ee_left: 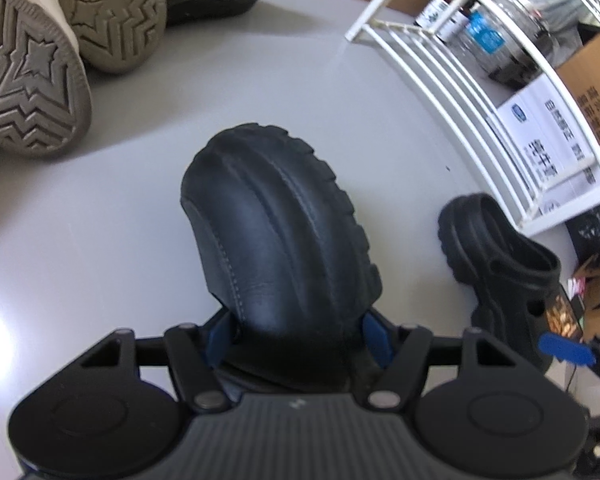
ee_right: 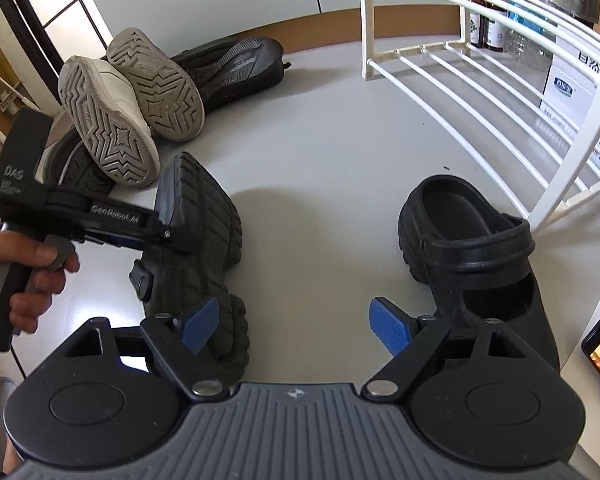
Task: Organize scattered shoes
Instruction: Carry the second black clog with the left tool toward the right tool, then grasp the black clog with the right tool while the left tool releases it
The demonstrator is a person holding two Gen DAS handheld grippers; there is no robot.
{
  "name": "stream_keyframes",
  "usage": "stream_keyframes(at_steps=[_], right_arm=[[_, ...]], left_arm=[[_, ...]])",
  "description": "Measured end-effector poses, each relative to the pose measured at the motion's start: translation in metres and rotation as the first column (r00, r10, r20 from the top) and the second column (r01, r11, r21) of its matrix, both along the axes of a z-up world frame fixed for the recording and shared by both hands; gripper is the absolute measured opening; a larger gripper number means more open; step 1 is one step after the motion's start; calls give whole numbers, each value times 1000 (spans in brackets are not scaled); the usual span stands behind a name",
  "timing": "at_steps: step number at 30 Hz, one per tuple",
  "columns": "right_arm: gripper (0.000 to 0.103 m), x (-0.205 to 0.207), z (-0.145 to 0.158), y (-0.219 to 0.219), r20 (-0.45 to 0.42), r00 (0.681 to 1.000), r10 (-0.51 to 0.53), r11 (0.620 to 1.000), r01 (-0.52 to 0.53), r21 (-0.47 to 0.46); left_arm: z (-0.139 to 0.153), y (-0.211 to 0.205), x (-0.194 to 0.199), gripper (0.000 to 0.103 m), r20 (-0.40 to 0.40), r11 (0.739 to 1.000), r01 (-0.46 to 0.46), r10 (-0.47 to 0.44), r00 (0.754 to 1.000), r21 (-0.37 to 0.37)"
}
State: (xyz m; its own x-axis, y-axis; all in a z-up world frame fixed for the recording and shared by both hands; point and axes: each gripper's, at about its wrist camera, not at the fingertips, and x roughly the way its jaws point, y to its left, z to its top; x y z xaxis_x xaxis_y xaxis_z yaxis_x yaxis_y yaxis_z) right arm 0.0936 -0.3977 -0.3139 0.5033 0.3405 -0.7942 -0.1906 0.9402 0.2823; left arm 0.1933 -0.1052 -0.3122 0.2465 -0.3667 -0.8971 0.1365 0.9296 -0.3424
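Pale grey floor carries everything. White wire shoe rack stands at 1–2 o'clock in the right wrist view, its low tiers bare; bottles and cartons sit behind it. Heap of shoes at 10–11 o'clock: two dark sneakers, with a pair of white sneakers tipped on them, grey star-tread soles facing the camera. Black clog sits upright at 3 o'clock, just beside the rack's front leg, heel strap up, opening showing. Second black clog lies tipped on its side left of centre, lugged sole turned toward the right wrist camera, well apart from its mate. Left claw pinches this tipped clog at its heel end, blue pads pressed against both sides; in the right wrist view the tool comes in from 9 o'clock, a hand around its grip with a finger on the trigger. Whether the clog is clear of the floor cannot be told. Right claw is spread wide, blue pads holding nothing, hovering over bare floor between the two clogs.
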Motion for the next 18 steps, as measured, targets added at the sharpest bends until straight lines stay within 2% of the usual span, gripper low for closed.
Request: stream_keyframes(at_steps=[5, 11, 15, 18], right_arm=[[86, 0, 1, 8, 5, 1000, 19, 1000, -19, 7], [86, -1, 2, 17, 11, 999, 42, 999, -43, 16], [86, 0, 3, 28, 24, 997, 73, 997, -73, 19], [86, -1, 4, 43, 38, 992, 121, 992, -122, 21]], left_arm=[[8, 4, -2, 83, -31, 999, 27, -28, 999, -30], [30, 17, -10, 84, -22, 998, 47, -48, 999, -36], [47, 32, -25, 85, -11, 997, 78, -78, 997, 6], [62, 50, -38, 86, 17, 997, 64, -64, 998, 43]])
